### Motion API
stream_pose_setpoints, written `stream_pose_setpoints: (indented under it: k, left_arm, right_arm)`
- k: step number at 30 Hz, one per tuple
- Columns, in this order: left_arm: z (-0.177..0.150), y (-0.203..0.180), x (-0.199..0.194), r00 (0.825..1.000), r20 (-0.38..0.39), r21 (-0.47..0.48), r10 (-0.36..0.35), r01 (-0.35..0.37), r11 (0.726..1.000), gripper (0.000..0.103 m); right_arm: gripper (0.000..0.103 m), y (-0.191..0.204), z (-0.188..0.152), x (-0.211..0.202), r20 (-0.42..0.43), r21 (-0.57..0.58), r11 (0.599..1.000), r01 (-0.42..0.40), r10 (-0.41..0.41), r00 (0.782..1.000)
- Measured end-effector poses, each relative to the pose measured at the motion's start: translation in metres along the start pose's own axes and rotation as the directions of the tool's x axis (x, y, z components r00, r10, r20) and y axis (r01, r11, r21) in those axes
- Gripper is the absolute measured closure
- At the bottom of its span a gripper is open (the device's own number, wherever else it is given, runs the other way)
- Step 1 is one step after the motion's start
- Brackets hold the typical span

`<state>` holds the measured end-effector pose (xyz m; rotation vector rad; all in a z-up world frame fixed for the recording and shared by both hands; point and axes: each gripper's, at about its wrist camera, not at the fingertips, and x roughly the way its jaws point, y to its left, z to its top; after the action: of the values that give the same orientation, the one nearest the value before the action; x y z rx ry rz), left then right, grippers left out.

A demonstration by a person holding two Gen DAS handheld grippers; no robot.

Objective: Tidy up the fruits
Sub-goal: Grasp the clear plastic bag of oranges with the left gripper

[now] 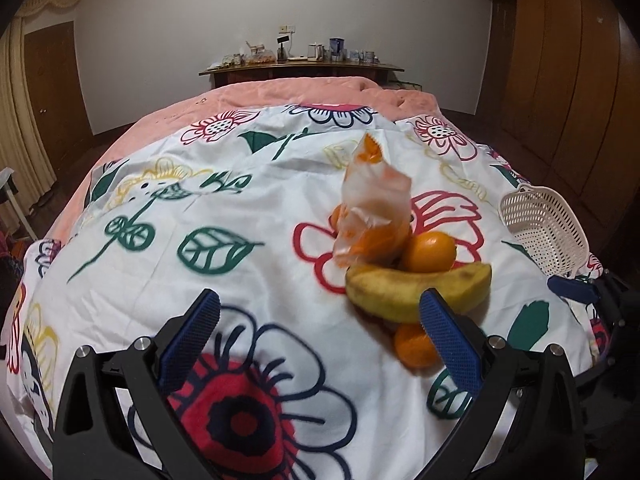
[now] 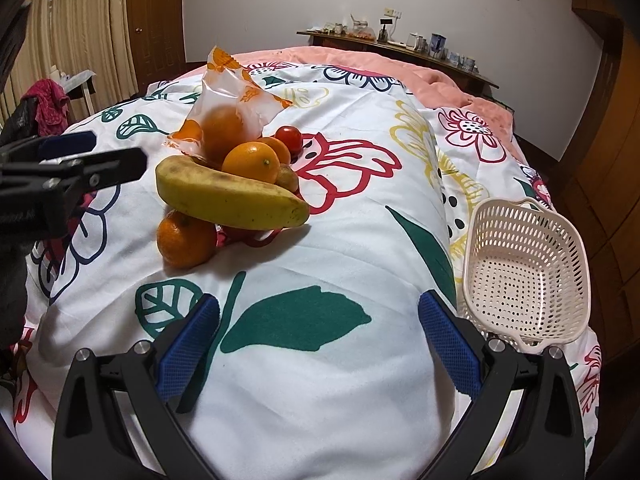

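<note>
- Right wrist view shows the fruit heaped on the flowered bedspread [image 2: 328, 240]: a banana [image 2: 228, 196] lies across the front of the pile, one orange [image 2: 186, 240] sits just under its near end, another orange [image 2: 251, 162] rests behind it, and a bagged orange [image 2: 224, 128] stands at the back.
- A small red fruit [image 2: 289, 138] sits behind the pile; what it is I cannot tell.
- White perforated basket [image 2: 528, 280] lies tilted on the bedspread, well apart from the pile, just beside the right gripper [image 2: 318, 320].
- Right gripper is spread wide and carries nothing.
- Left gripper [image 1: 320, 312] is likewise released and empty, near the banana and the front orange [image 1: 414, 346].
- Step in hand, as I judge it: take the first fruit for the basket.
- To do it well, start with the banana, since it bridges the others; close across its middle, gently, and lift straight so the oranges do not roll.
- Steady the tilted basket first if it looks likely to tip.
</note>
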<state>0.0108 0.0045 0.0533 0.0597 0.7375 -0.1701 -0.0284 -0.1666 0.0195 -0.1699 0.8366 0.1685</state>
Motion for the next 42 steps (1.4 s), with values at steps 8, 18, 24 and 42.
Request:
stream_pose_setpoints:
  k: [8, 18, 24, 42]
  left_arm:
    - [0.022, -0.008, 0.023, 0.998, -0.042, 0.000, -0.038, 0.038, 0.999, 0.002]
    - [0.041, -0.009, 0.061, 0.988, -0.117, -0.032, -0.097, 0.094, 0.995, 0.020]
    - [0.049, -0.013, 0.072, 0.985, -0.128, -0.022, -0.115, 0.113, 0.993, 0.029]
    - [0.051, 0.001, 0.070, 0.977, -0.114, -0.083, -0.179, 0.170, 0.982, 0.050]
  right_arm:
    - [0.005, -0.001, 0.000, -0.003, 0.004, 0.004, 1.000, -0.022, 0.022, 1.000]
    - [0.005, -0.006, 0.000, -0.005, 0.007, 0.013, 0.998, -0.059, 0.059, 0.998]
    - [0.005, -0.005, 0.002, -0.007, 0.003, 0.002, 0.998, -0.071, 0.071, 0.998]
    - [0.005, 0.008, 0.021, -0.018, 0.039, -0.040, 0.976, -0.213, 0.215, 0.976]
